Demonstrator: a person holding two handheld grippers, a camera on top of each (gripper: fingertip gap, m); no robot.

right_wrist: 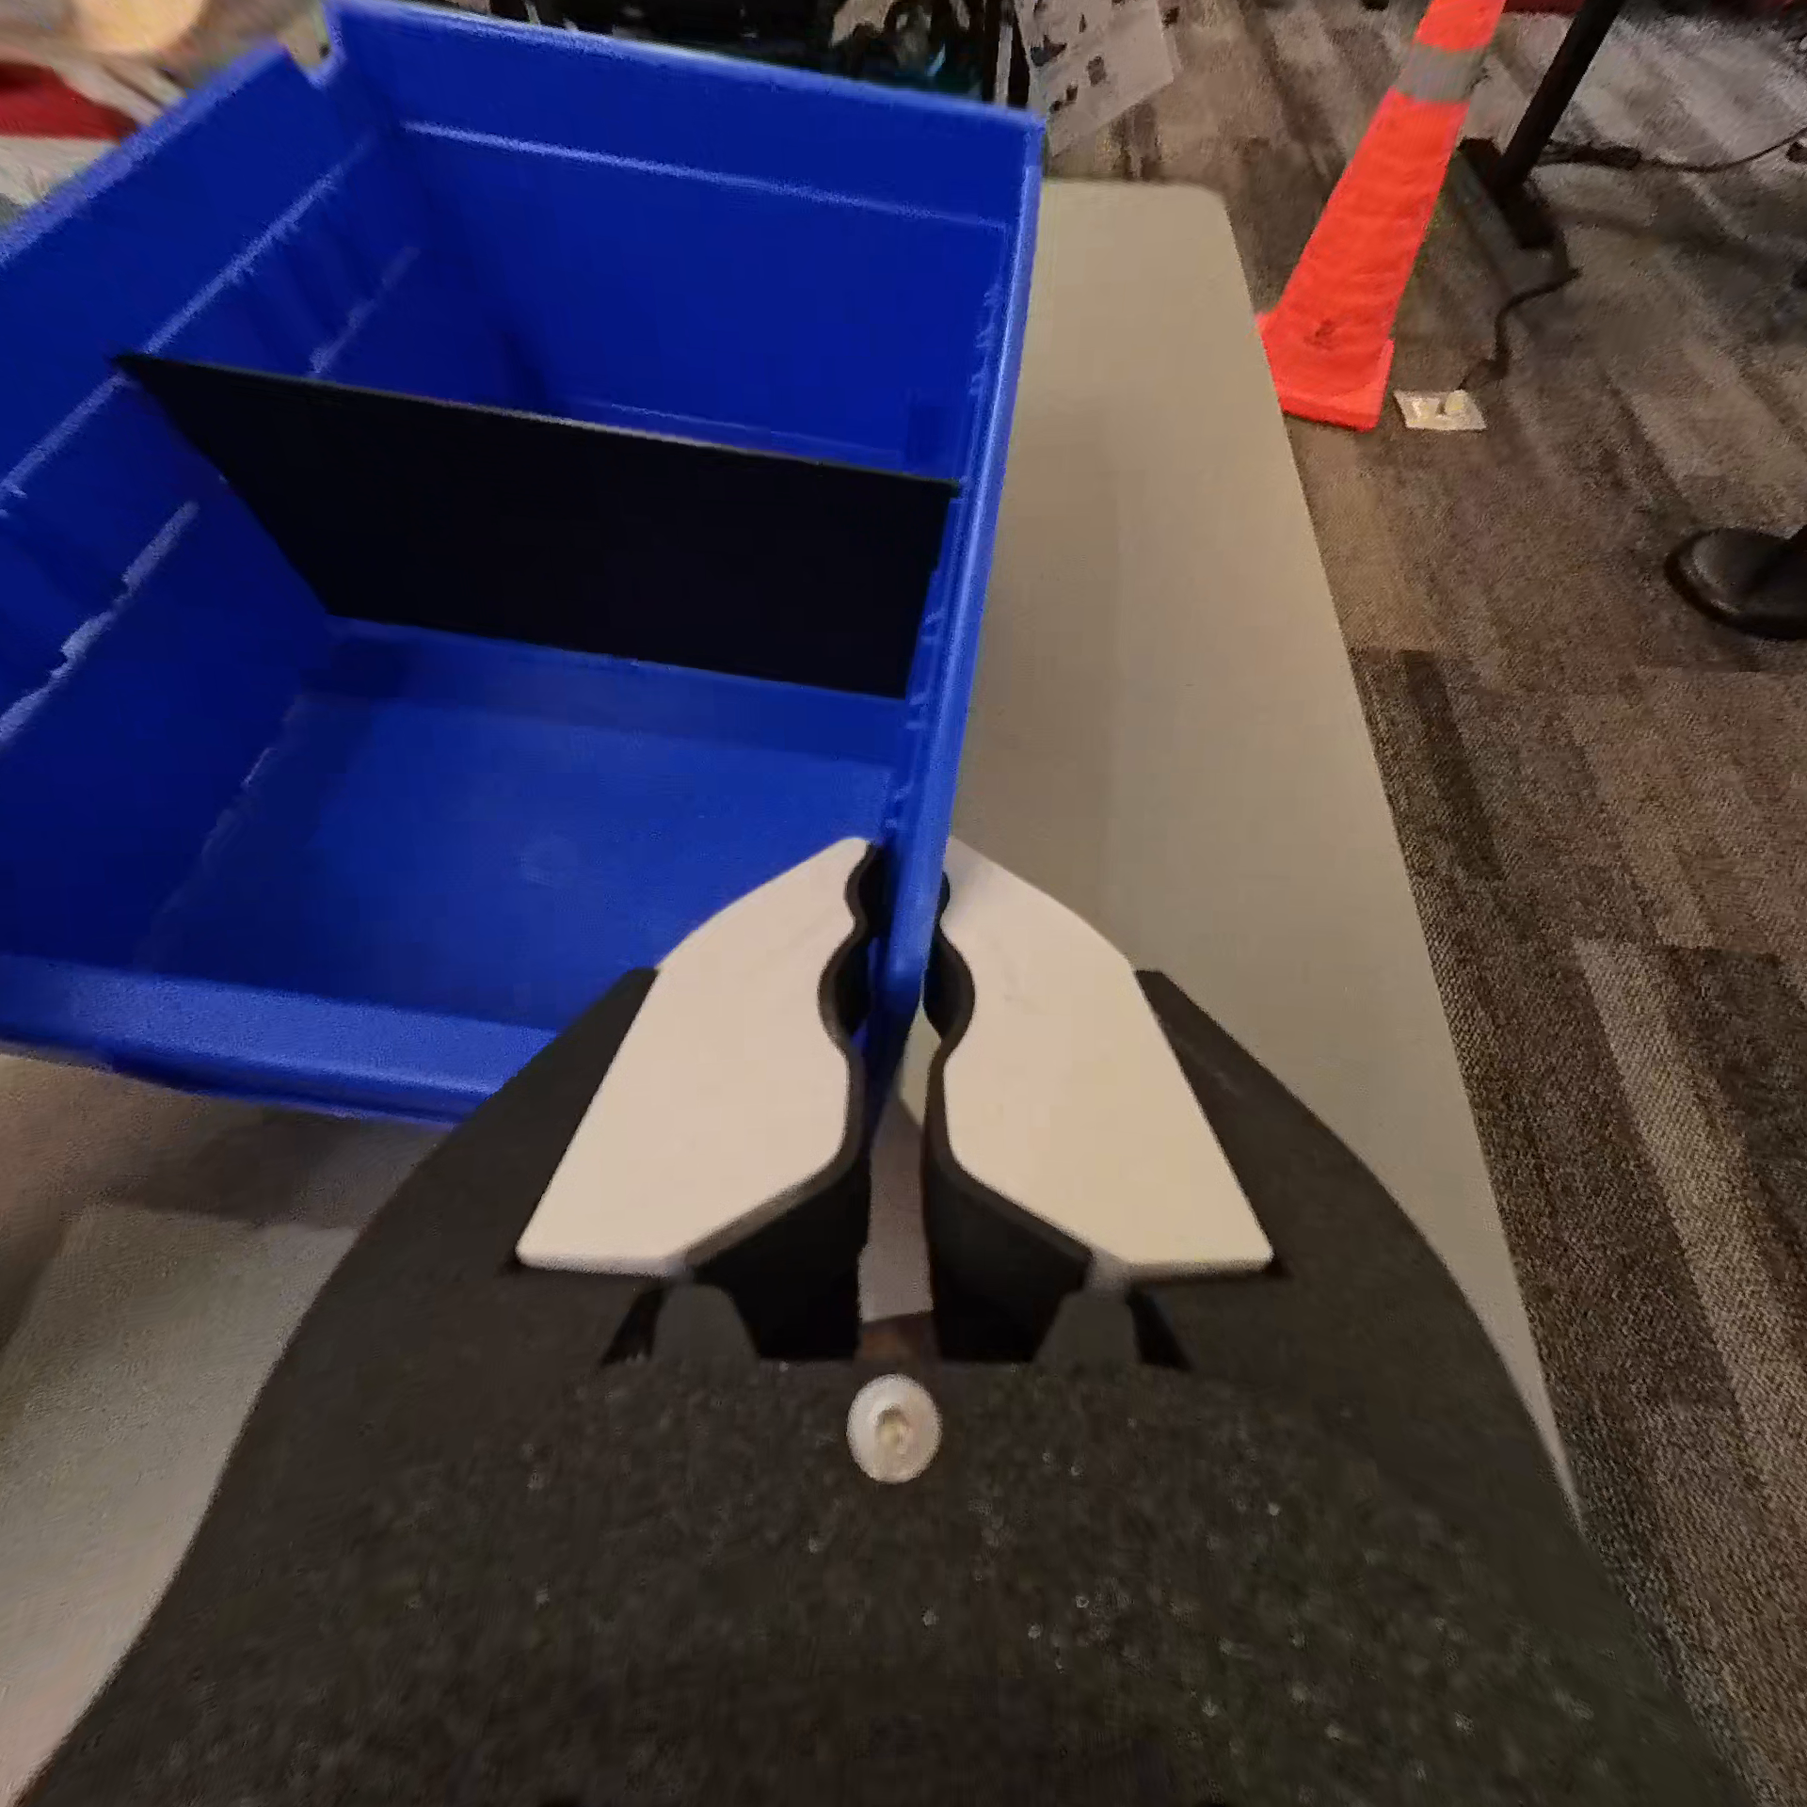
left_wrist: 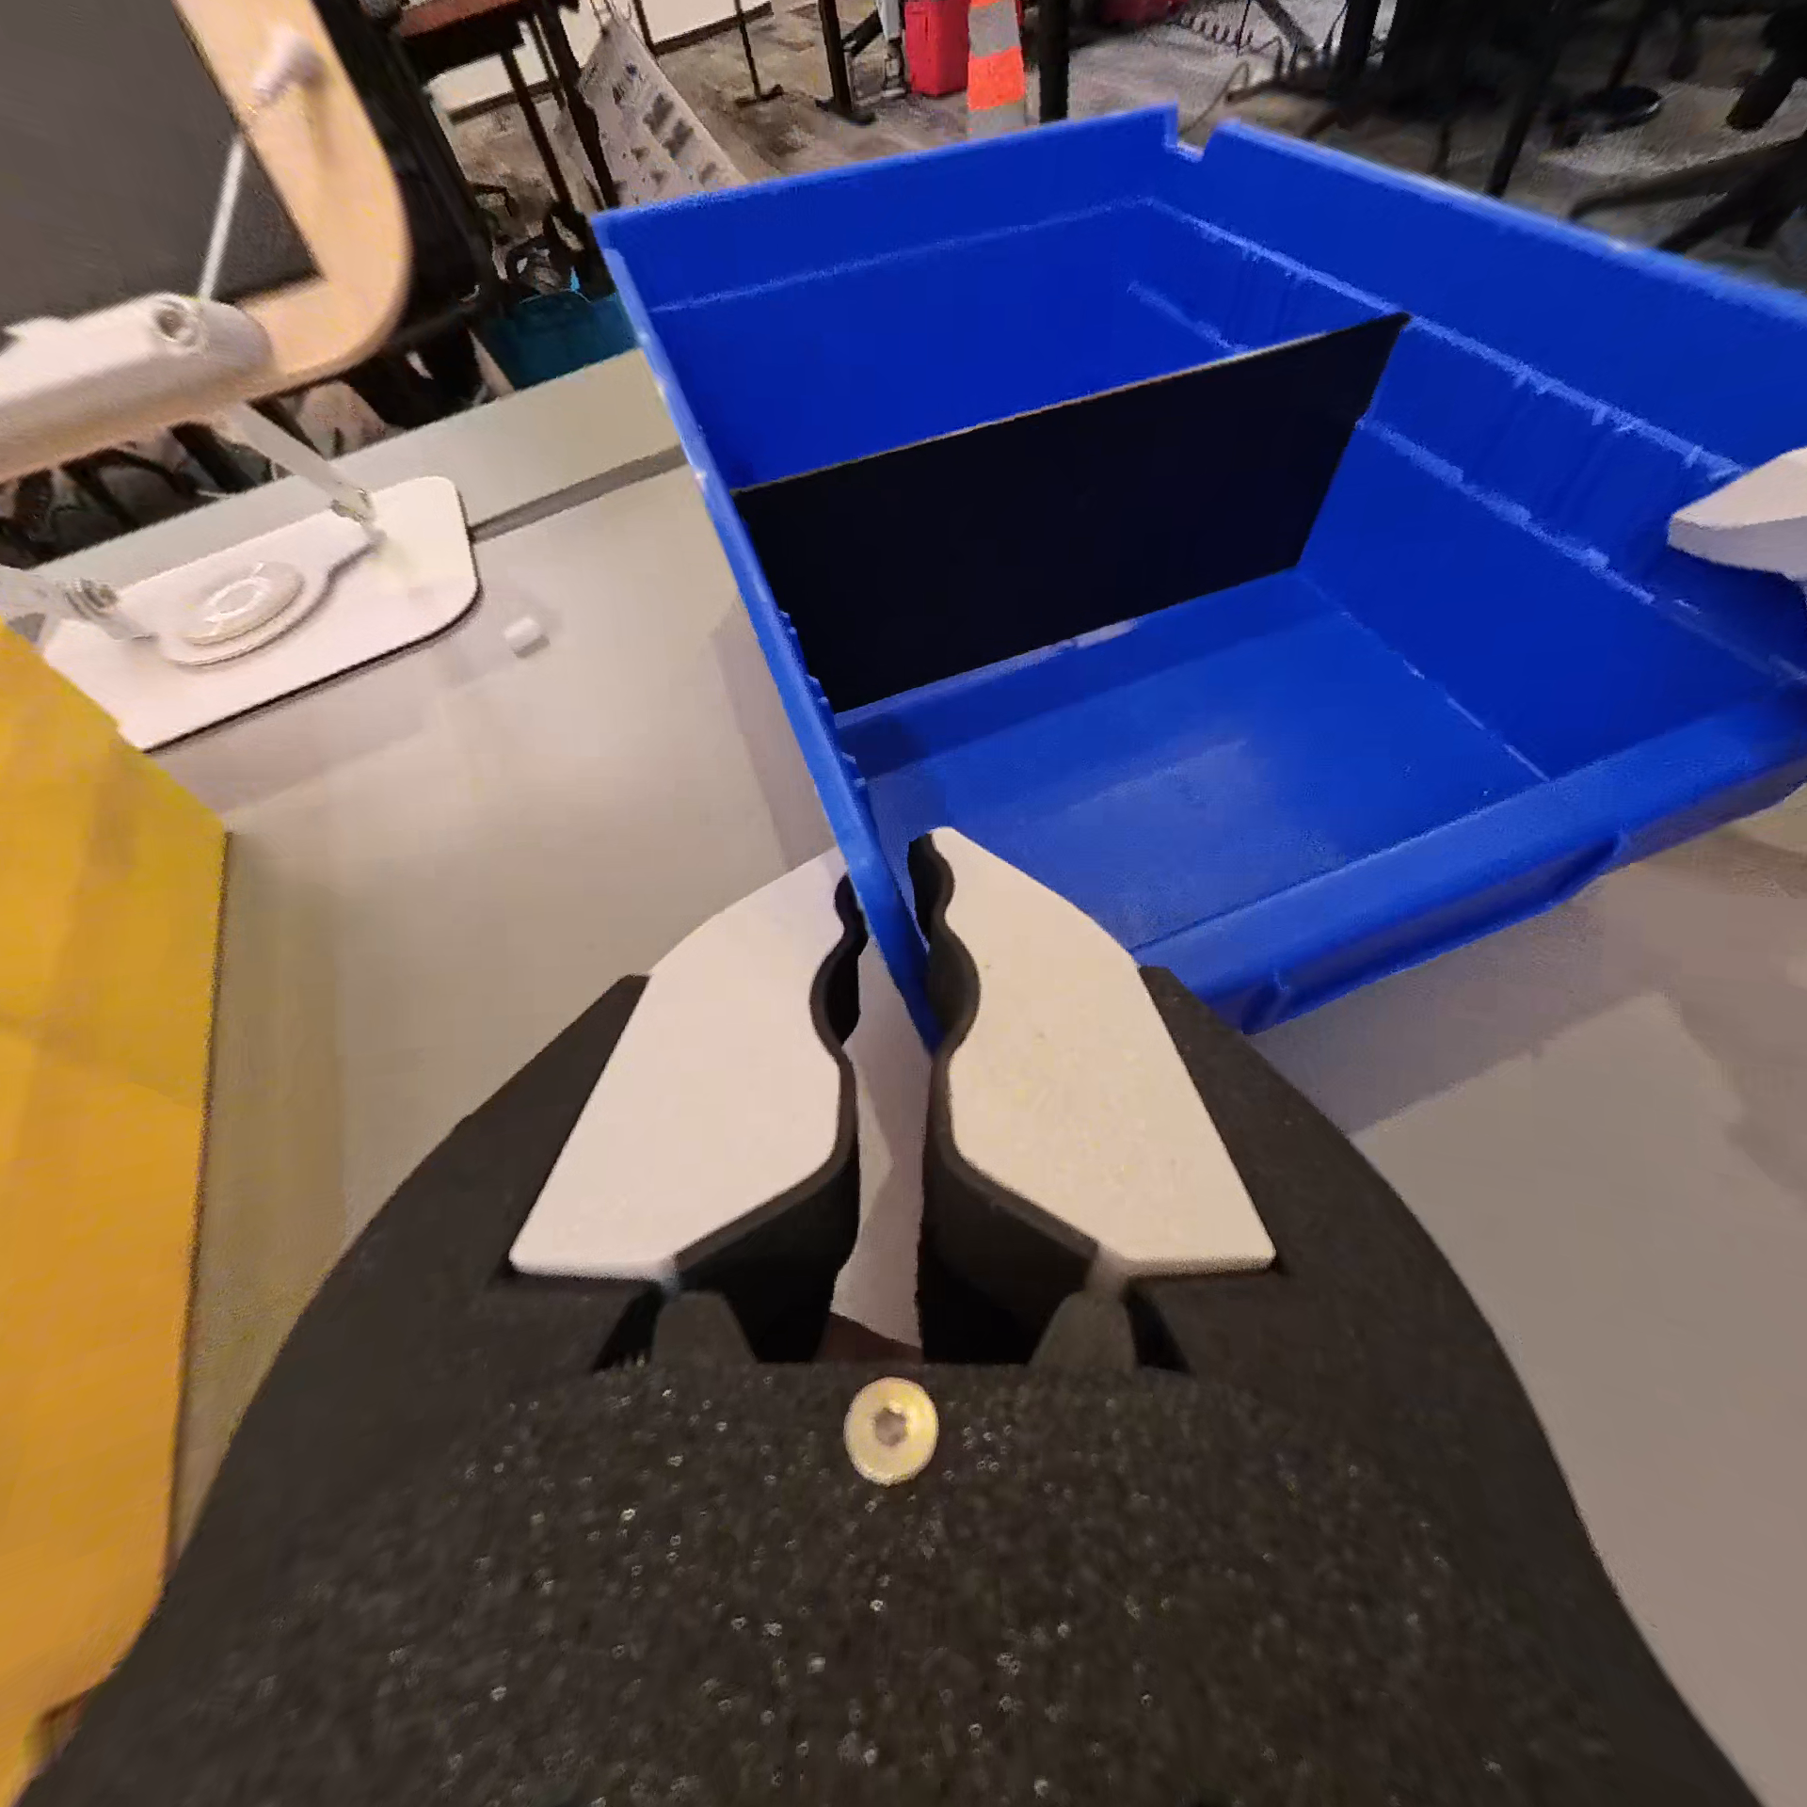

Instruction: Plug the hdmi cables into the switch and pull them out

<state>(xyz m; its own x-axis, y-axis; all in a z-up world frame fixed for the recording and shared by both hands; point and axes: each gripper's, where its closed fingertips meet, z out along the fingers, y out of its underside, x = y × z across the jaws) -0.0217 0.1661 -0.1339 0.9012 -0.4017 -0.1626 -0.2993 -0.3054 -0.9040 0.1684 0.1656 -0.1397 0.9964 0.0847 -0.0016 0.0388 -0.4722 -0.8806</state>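
Bin: we see a blue bin [left_wrist: 1271, 782] on a grey table [left_wrist: 489, 831], both of its halves bare; no HDMI cable or switch shows in either view, so we cannot tell where they lie relative to our tongs.
Divider: a black divider [left_wrist: 1056, 528] stands upright across the bin and splits it into a near and a far compartment.
Left gripper: our left gripper [left_wrist: 885, 880] has closed on the bin's left side wall near the front corner, one white finger inside, one outside.
Right gripper: our right gripper [right_wrist: 904, 870] clamps the bin's right side wall near the front corner in the same way; its fingertip [left_wrist: 1740, 518] also shows in the left wrist view.
Left of the bin: a white stand [left_wrist: 264, 606] sits on the table, and a yellow surface [left_wrist: 88, 1076] fills the edge.
Floor: an orange cone [right_wrist: 1369, 225] stands on patterned carpet [right_wrist: 1564, 782] beyond the table's right edge.
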